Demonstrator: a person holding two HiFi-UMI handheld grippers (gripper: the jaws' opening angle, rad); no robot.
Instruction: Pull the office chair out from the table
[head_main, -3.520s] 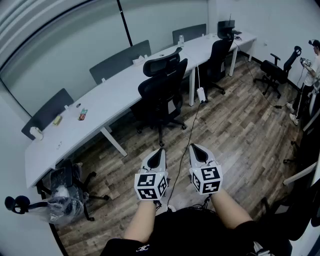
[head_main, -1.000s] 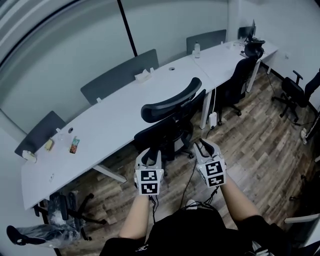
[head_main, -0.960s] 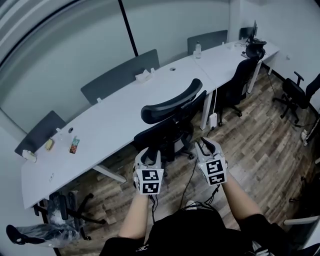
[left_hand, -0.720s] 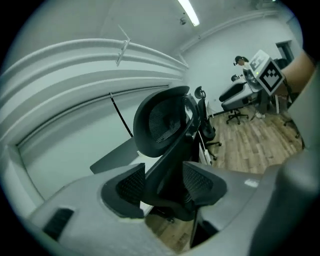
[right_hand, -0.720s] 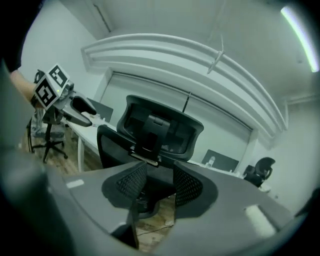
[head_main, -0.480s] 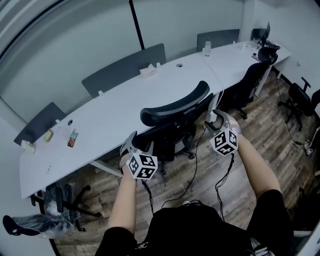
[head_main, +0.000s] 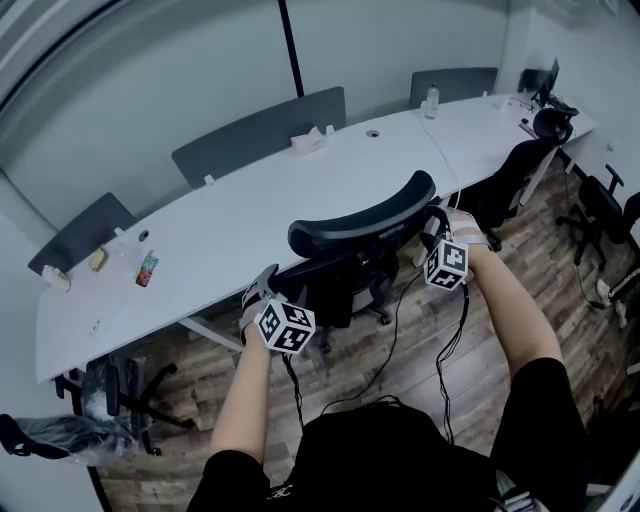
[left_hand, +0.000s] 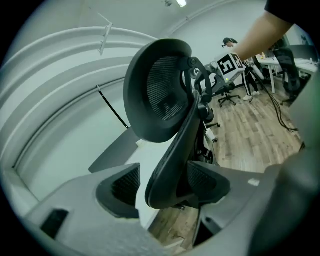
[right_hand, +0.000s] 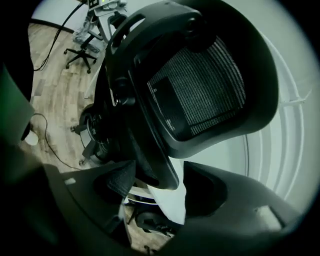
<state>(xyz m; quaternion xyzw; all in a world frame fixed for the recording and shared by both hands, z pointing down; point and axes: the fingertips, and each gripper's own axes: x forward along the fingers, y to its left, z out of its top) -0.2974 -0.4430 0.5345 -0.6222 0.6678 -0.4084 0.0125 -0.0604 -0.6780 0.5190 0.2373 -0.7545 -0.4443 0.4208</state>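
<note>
Both grippers have come up to the office chair (head_main: 345, 270) since a few seconds ago, when they hung low and well short of it; the person's forearms (head_main: 240, 400) now reach out to either side of its backrest.

At the backrest's left edge is the left gripper (head_main: 262, 290), its jaws apart with the black frame rim standing between them; in the left gripper view the rim lies against one pad (left_hand: 207, 181) while a sliver of white shows between it and the other, so nothing is clamped. The right gripper (head_main: 437, 226) is at the backrest's right edge, just below the curved headrest (head_main: 365, 208); its jaws too are apart around the rim, with a gap on one side. Black cables (head_main: 395, 330) hang from both grippers over the wood floor (head_main: 400, 365).

The chair stands at the near edge of the long white table (head_main: 230, 225), back toward the person. A small packet (head_main: 147, 268) lies near the table's left end; a tissue box (head_main: 310, 140) sits by the far edge; a bottle (head_main: 432, 97) stands farther right along it. Grey dividers (head_main: 262, 128) line that far edge; another black chair (head_main: 515, 178) stands at the right end.
</note>
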